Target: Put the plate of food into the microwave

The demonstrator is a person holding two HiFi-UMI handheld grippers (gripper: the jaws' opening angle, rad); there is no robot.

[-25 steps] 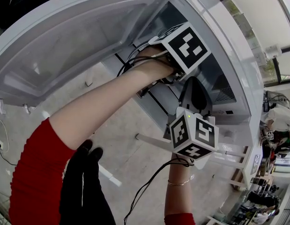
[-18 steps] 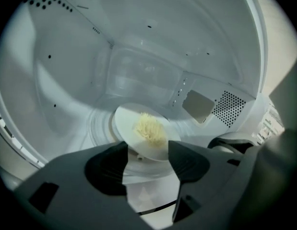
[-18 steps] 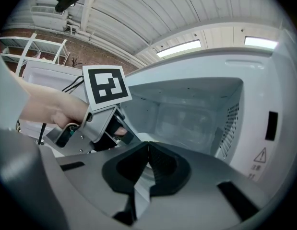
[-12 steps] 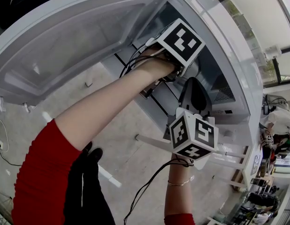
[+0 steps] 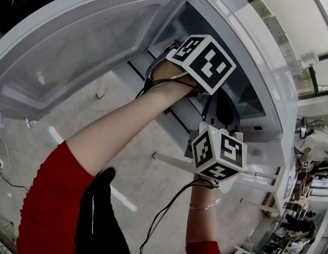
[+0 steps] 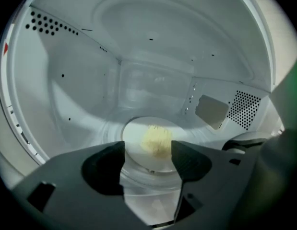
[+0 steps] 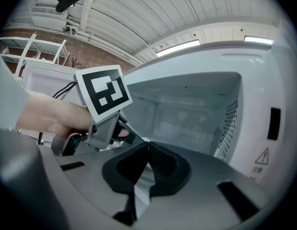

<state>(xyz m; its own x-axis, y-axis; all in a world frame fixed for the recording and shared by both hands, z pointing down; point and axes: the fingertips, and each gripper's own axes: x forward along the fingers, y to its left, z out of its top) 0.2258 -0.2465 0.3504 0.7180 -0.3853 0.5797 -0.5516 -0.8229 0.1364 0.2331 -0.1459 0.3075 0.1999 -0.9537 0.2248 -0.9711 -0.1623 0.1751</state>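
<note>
Left gripper view: left gripper (image 6: 147, 150) points into the white microwave cavity (image 6: 81, 95); its two dark jaws stand wide apart and have just been opening; nothing is pressed between them
Plate: round white plate (image 6: 135, 134) carrying a pale yellow heap of food (image 6: 156, 140) lies flat on the cavity floor, roughly central; it sits just beyond the jaw tips and shows through the gap; no pad touches it
Meaning: judged as the release step; the plate is inside and free, so the placing looks done bar the withdrawal and perhaps the door
Right gripper: right gripper (image 7: 148, 150) waits outside the cavity mouth; jaws pressed together on nothing
Edges: the plate's near rim lies close to the left jaw tips; a dip or forward nudge could catch it; perforated vent panel (image 6: 244, 110) marks the right wall; both side walls stand apart from the jaws
Open room: space above the plate up to the ceiling is free; straight back along the entry line looks safest; in the head view the open white door (image 5: 84, 52) hangs left of the arm; the right gripper's marker cube (image 5: 219, 155) sits just below the mouth, near the exit path
</note>
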